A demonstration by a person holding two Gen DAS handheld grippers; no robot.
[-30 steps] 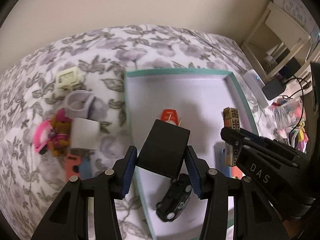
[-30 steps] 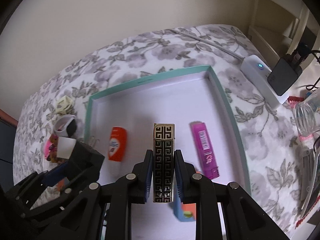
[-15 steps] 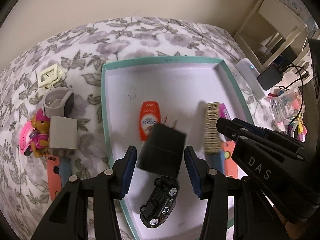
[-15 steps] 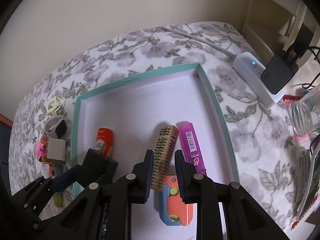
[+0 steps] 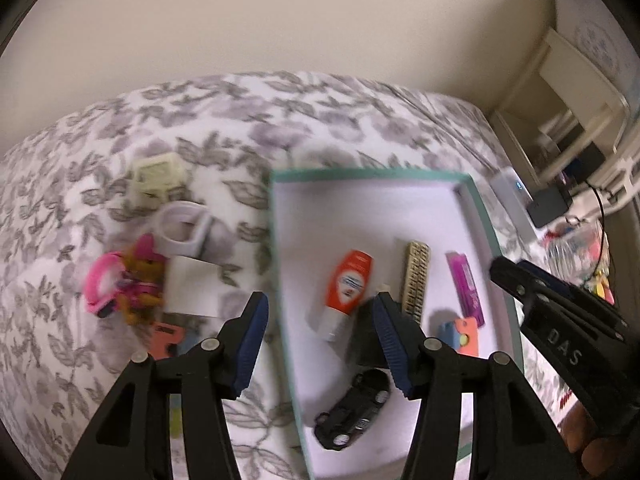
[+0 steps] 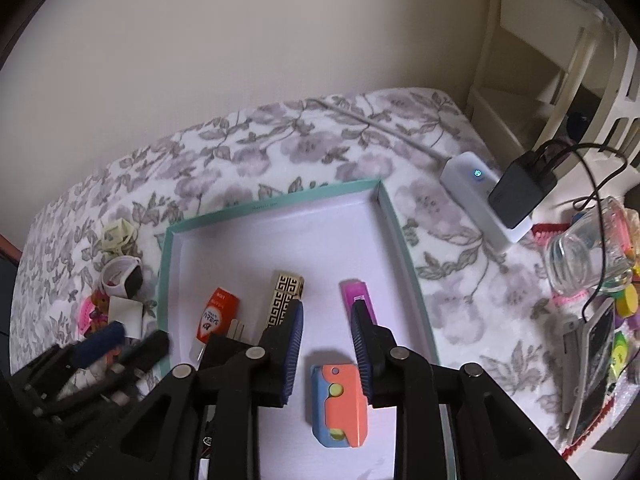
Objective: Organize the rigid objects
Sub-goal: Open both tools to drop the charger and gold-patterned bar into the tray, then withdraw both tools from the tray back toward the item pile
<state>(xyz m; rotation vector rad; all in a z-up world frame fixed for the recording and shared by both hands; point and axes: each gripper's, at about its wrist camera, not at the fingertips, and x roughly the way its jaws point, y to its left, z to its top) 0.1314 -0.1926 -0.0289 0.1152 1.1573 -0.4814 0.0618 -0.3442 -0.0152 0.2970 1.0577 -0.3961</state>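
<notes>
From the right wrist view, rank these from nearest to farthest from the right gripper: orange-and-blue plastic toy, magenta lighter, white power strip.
1. Orange-and-blue plastic toy, below the opening right gripper, in the tray.
2. Magenta lighter, at the right fingertip.
3. White power strip, far right, on the floral cloth.

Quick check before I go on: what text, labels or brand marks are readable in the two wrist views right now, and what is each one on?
"DAS": white letters on the right gripper, readable in the left wrist view.
Orange tube in the teal tray: blue logo and print, too blurred to read.
Pink lighter: printing shows, unreadable.
Gold-and-black case: key-pattern decoration only, no words.
Tray's far rim: a small mark, too small to read.
</notes>
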